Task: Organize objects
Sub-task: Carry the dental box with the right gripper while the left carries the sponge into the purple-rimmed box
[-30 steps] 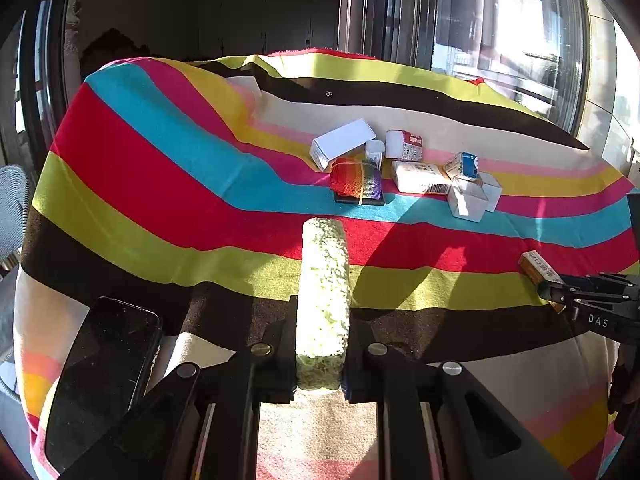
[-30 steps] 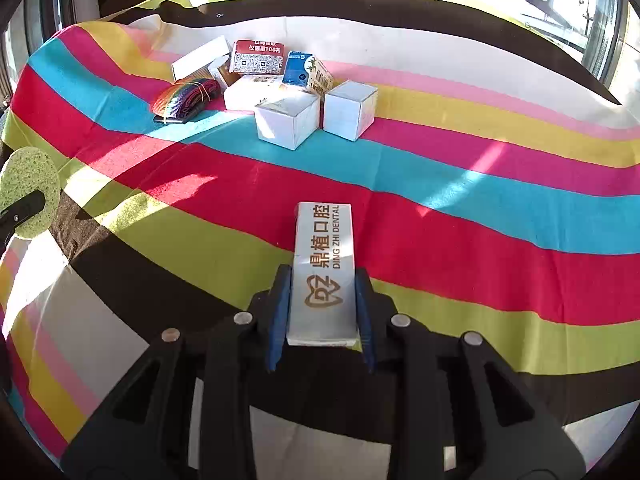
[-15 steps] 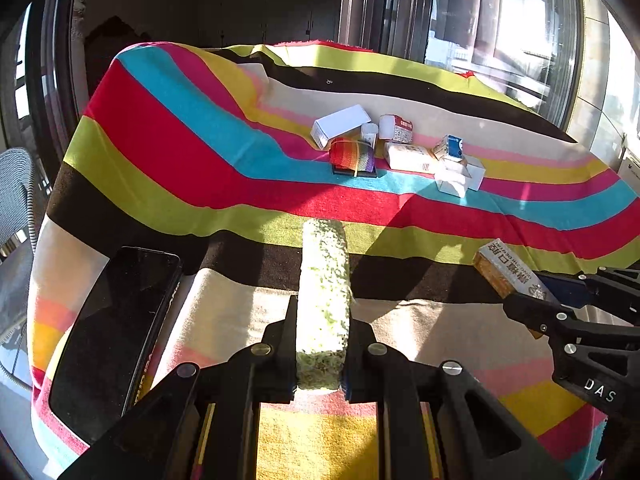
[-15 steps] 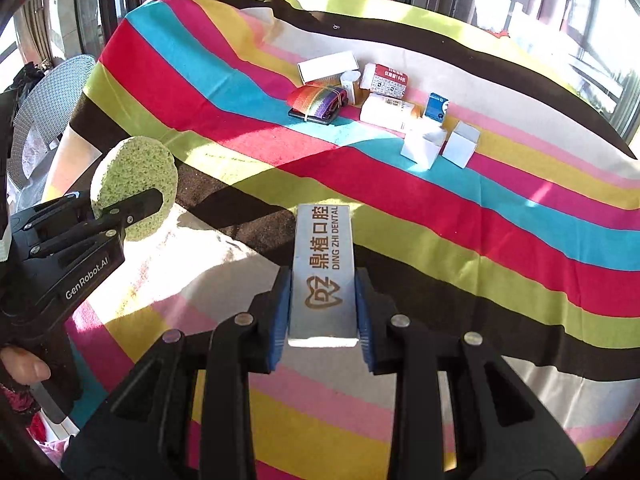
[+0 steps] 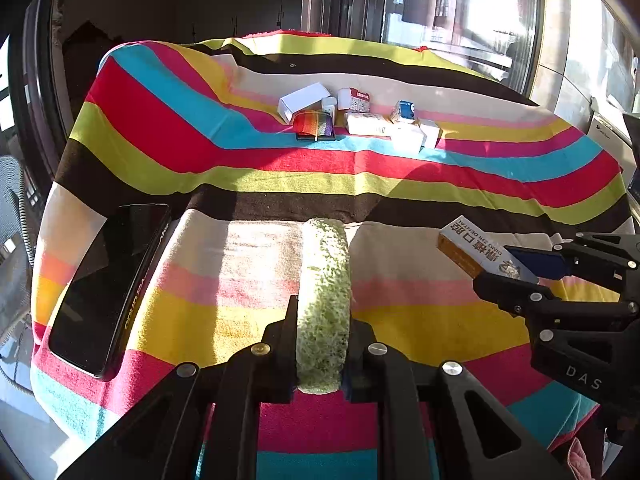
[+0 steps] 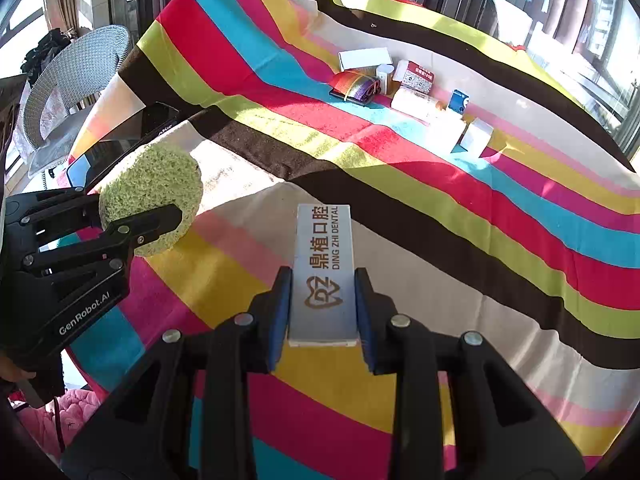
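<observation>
The left tool (image 5: 322,354) is clamped on a green sponge (image 5: 324,296), held edge-on between its jaws; the right tool (image 6: 322,316) is clamped on a long dental box (image 6: 324,268) printed "DING ZHI DENTAL"; both things are in the air, above the near end of the striped cloth (image 5: 224,160) that covers the surface.

Taking the cluster of small boxes (image 5: 368,120) as landmark: it lies far up the cloth, with a rainbow-striped pouch (image 5: 314,125) touching its left side; the sponge and the dental box are both well apart from it, toward the near edge; a black phone (image 5: 108,288) lies flat on the cloth, well to the near left of the cluster.

By my reading the sorting is partway: two things are picked up but not yet set down; the cluster looks loosely gathered, and where the two carried things belong I cannot tell.
</observation>
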The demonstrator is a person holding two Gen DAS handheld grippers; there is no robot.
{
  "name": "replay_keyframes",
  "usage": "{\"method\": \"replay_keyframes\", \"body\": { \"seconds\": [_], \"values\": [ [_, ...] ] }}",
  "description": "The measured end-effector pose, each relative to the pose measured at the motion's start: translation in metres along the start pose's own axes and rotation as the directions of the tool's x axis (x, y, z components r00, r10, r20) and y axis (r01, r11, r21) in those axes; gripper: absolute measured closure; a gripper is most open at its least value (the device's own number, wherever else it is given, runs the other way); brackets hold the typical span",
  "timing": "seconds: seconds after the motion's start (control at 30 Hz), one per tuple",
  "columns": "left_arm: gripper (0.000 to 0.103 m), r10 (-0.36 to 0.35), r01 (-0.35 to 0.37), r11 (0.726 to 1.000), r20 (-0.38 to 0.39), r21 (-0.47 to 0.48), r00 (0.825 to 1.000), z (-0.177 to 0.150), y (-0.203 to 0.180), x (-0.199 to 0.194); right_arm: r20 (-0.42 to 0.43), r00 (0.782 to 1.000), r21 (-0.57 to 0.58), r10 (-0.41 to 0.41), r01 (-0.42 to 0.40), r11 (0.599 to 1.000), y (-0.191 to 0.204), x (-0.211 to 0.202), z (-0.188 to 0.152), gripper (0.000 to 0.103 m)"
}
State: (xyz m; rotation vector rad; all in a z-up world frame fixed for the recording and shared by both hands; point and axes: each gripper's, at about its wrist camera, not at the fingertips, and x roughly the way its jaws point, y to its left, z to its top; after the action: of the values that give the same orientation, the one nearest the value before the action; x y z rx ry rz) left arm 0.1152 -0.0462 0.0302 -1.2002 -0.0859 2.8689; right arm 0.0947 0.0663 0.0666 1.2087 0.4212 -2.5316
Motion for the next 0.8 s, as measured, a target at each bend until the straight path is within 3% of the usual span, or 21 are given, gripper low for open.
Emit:
{"method": "replay_keyframes", "body": {
  "seconds": [0.47,0.8],
  "values": [
    [0.087,-0.05,0.048,0.994,0.016,0.102,0.999,-0.009,-0.035,-0.023,-0.002,1.0,0.036,-0.006,0.006,0.999,-0.015,-0.035,-0.051,0.069],
    [0.087,-0.113,0.113,0.967,-0.012,0.227,0.994,-0.018,-0.08,-0.035,-0.006,1.0,0.162,-0.016,0.016,0.987,-0.045,-0.072,-0.112,0.069]
  ]
}}
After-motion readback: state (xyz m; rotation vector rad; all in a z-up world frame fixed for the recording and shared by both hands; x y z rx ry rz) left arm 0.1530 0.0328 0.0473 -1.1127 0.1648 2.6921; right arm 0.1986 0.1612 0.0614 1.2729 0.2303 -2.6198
